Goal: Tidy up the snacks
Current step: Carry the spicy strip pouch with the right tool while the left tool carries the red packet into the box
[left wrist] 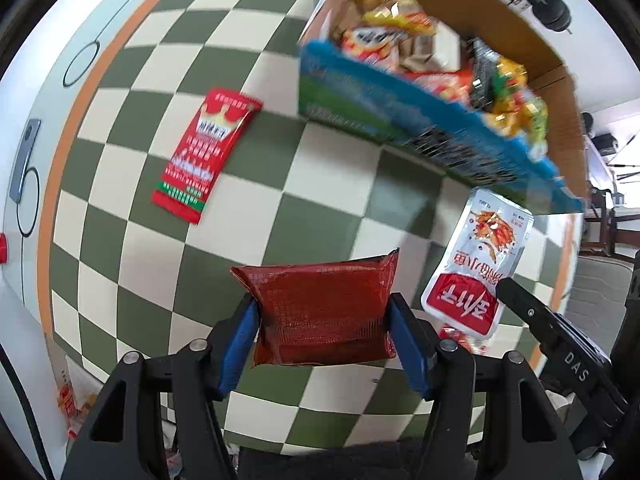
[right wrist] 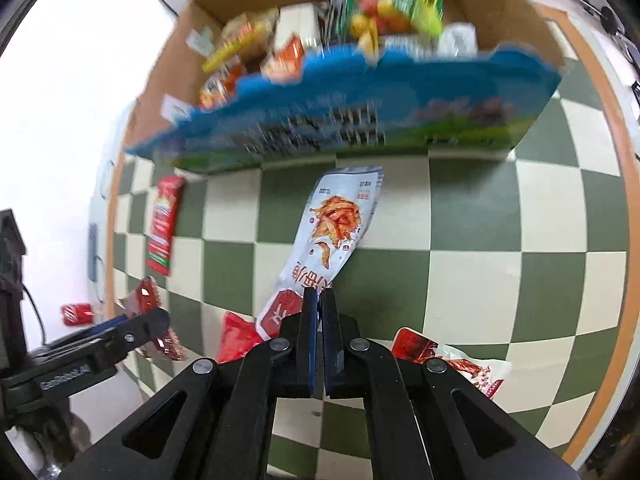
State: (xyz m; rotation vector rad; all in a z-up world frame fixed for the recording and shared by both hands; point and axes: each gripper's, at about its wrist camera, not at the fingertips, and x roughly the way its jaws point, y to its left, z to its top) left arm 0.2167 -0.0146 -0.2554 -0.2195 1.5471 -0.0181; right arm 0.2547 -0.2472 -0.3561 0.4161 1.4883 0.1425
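The box (right wrist: 360, 92) lies far beyond both claws: left claw (left wrist: 324, 316) grasps a red packet (left wrist: 320, 312), right claw (right wrist: 319, 304) pinches a white pouch (right wrist: 332, 224).

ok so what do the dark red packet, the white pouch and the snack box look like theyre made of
Dark red packet: thin glossy plastic film by the look, crinkled, with crimped end seals.
White pouch: smooth printed plastic or foil laminate, probably; it bends where it hangs from the shut right gripper.
Snack box: cardboard, with plain brown inner walls and a printed blue outer face.
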